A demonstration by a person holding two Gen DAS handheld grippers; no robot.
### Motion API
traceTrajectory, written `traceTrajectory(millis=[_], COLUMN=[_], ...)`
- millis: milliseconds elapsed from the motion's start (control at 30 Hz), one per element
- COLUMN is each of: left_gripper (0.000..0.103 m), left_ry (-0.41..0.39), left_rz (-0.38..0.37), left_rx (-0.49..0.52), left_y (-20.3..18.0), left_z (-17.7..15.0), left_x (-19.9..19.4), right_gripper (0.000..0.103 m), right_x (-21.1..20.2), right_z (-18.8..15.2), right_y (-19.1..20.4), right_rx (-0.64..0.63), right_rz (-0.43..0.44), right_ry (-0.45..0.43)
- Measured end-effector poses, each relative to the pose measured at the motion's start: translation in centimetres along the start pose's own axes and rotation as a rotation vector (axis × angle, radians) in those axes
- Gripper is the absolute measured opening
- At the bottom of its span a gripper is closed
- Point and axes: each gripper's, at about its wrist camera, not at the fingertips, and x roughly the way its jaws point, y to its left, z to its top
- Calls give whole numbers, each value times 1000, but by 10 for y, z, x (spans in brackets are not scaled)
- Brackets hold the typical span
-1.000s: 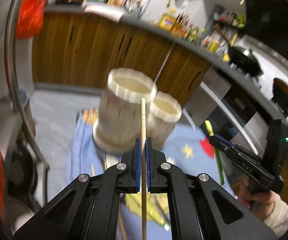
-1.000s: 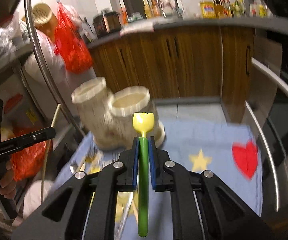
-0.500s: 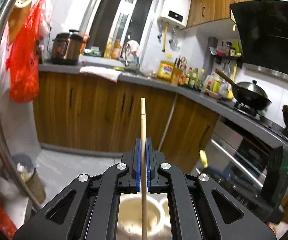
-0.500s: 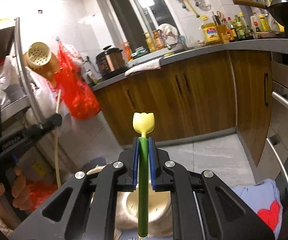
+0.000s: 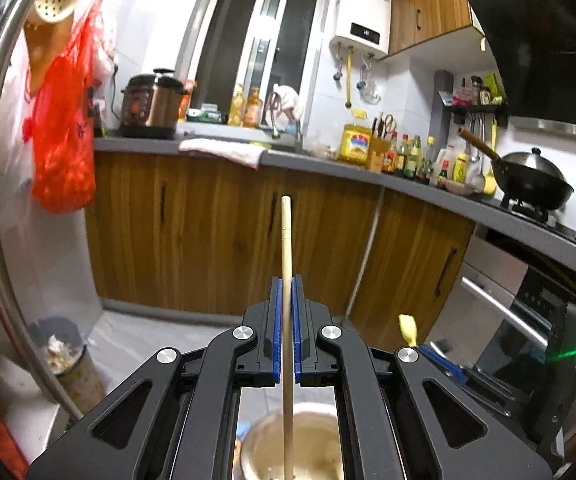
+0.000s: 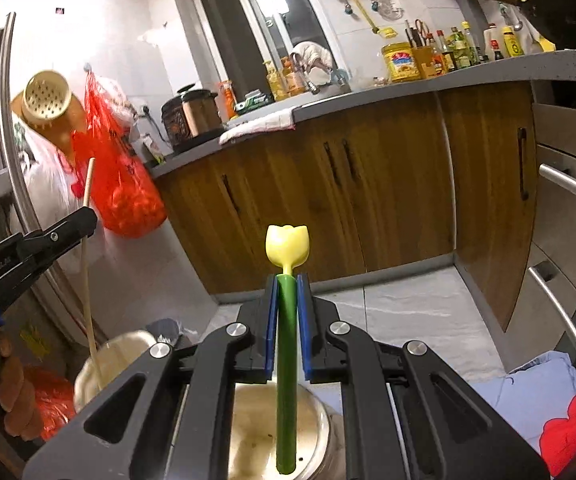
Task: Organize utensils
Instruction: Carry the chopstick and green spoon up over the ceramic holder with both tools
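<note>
A wooden chopstick [image 5: 286, 320] is being gripped upright between the blue pads [image 5: 275, 328] of the left gripper [image 5: 286, 308], whose jaws are being kept nearly closed on the thin stick. Its lower end is being held over the open mouth of a cream utensil holder [image 5: 312, 446], seen directly beneath the claw; whether the tip is touching the inside cannot be told. A green-stemmed utensil with a yellow tulip-shaped end [image 6: 287, 320] is being clamped upright by the right gripper [image 6: 287, 308], its jaws being pressed against the stem on both sides. The stem's lower end is being held above a second cream holder compartment [image 6: 256, 428] below that claw. In the right wrist view, the left gripper [image 6: 84, 216] is being seen at the left edge, carried by a hand [image 6: 12, 392], with the chopstick [image 6: 88, 264] reaching down toward the neighbouring compartment [image 6: 104, 364]. A blue cloth with a red heart [image 6: 528, 404] is being shown beside the holders. Farther off, wooden cabinets [image 5: 224, 232] and a grey counter [image 5: 312, 160] are being seen.
</note>
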Motion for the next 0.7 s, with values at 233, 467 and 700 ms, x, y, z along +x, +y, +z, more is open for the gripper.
traceTrajectory(millis=[233,467,700], left_gripper=[5,5,5], left_ry=[112,255,283], left_rz=[-32,-64,-48], left_rx=[41,66,88], left_y=[0,1,-1], left_z=[-25,-40,-48], left_x=[-12,-15,-6], right_gripper=[10,10,10], right_x=[-16,-32,-19], right_z=[-19,-25,-28], right_y=[9,11,4], right_rx=[-84,-112,-77], right_rz=[65,73,54], right_ry=[73,171,243])
